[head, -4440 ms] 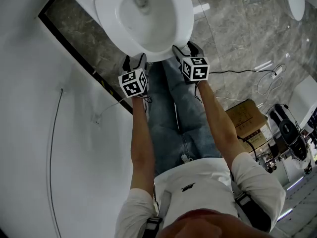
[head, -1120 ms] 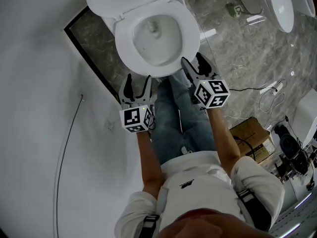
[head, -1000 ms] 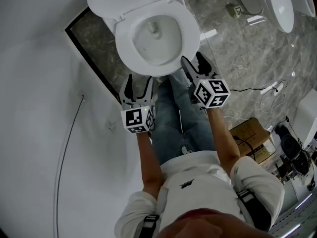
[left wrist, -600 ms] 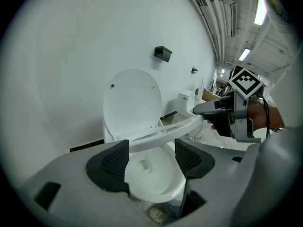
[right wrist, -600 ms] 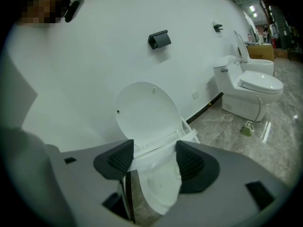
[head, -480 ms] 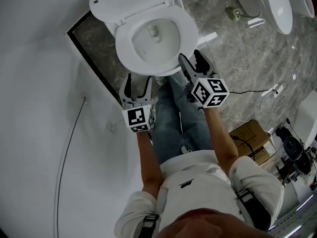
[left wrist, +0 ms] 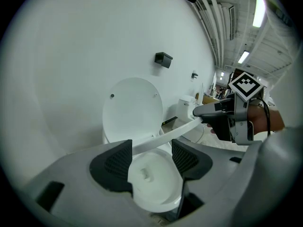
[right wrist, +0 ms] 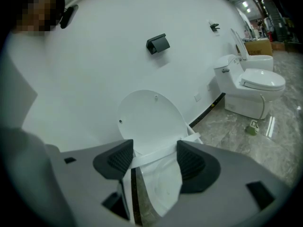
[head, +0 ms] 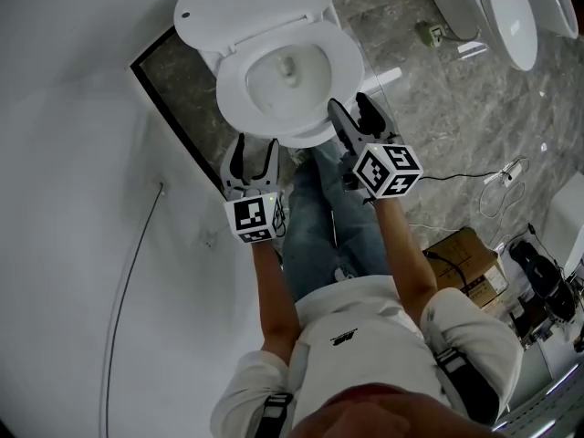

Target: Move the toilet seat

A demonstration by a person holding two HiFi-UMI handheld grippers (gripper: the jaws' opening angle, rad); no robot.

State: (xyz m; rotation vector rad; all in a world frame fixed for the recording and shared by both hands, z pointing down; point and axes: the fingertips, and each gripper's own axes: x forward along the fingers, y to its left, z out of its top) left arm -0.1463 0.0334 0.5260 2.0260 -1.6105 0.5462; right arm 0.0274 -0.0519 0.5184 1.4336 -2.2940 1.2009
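Observation:
The white toilet (head: 239, 108) stands against the wall with its lid (head: 255, 3) up. In both gripper views the seat ring (head: 351, 62) shows edge-on as a thin white band (left wrist: 156, 142), lifted off the bowl. My left gripper (head: 253, 153) is at the front left of the rim. Its jaws are closing, the band runs between them, and neither pad (left wrist: 116, 162) visibly presses on it. My right gripper (head: 351, 117) is at the front right. A fingertip (left wrist: 202, 110) meets the band's end, and the band (right wrist: 151, 154) crosses between its wide-apart jaws.
The person's jeans-clad legs (head: 319, 208) stand right in front of the bowl. A curved white wall (head: 82, 199) with a dark floor strip (head: 173, 99) is on the left. More toilets (head: 511, 7), a cardboard box (head: 461, 245) and cables (head: 497, 176) are on the right.
Over the last second the head view has shifted a little. Both grippers stay at the front rim with barely any movement. Some seconds ago they were lower, under the rim's front.

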